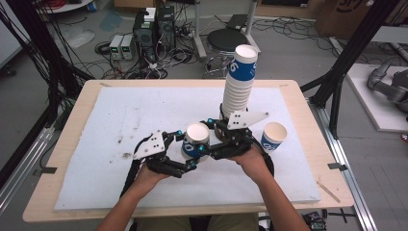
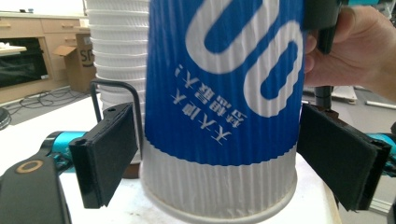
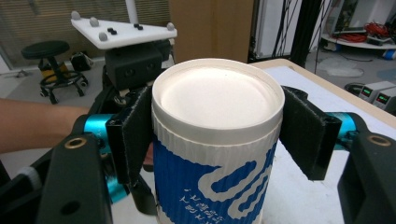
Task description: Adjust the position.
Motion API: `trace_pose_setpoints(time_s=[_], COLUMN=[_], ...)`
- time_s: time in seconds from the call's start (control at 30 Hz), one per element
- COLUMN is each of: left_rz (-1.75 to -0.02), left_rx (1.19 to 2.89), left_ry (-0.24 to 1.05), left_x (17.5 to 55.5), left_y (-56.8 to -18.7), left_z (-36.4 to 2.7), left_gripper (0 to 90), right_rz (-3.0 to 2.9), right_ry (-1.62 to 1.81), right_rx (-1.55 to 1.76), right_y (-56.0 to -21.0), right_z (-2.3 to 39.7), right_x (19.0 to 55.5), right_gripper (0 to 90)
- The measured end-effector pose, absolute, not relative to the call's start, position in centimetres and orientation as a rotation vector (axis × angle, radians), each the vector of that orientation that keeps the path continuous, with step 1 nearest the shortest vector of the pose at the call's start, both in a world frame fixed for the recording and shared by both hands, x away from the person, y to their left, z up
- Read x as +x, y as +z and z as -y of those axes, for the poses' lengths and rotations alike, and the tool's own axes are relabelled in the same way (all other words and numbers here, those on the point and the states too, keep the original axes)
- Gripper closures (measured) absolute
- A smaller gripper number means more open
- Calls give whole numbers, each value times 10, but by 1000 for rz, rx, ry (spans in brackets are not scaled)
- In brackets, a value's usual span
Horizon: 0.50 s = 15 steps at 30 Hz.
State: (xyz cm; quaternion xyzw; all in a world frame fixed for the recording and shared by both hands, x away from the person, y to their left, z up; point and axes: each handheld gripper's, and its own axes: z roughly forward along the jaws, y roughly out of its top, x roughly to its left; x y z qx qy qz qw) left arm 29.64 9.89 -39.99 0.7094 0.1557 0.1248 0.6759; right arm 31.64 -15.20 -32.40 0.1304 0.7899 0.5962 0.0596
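Observation:
An upside-down blue-and-white paper cup (image 1: pixel 197 134) stands on the white mat (image 1: pixel 120 120) at mid-table, between both grippers. My right gripper (image 1: pixel 208 139) comes in from the right and is shut on the cup (image 3: pixel 217 98), its pads (image 3: pixel 140 130) pressed against both sides near the upturned base. From the left, my left gripper (image 1: pixel 187 150) straddles the same cup (image 2: pixel 219 93) lower down. Its jaws stand open, with a thin gap at the left pad (image 2: pixel 112 149). The cup's wide rim rests on the mat.
A tall stack of upside-down cups (image 1: pixel 238 82) rises just behind the right gripper; the stack (image 2: pixel 116 56) is close behind the held cup. One upright cup (image 1: pixel 274 136) stands to the right. Bare mat lies to the left and front.

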Motion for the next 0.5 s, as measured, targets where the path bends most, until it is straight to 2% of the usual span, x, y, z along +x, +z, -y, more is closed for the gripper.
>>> trace_pose_setpoints(time_s=[0.13, 0.5], left_rz=[-357, -329], left_rx=[1594, 1619], left_ry=[280, 303], left_x=[296, 294], left_y=[-402, -401], left_z=[-97, -99], left_gripper=[131, 213], right_rz=[-2384, -2386], right_ry=[1833, 1840], right_rx=[396, 419], right_y=[-323, -325], right_z=[153, 157], right_x=[316, 316], right_gripper=[309, 309])
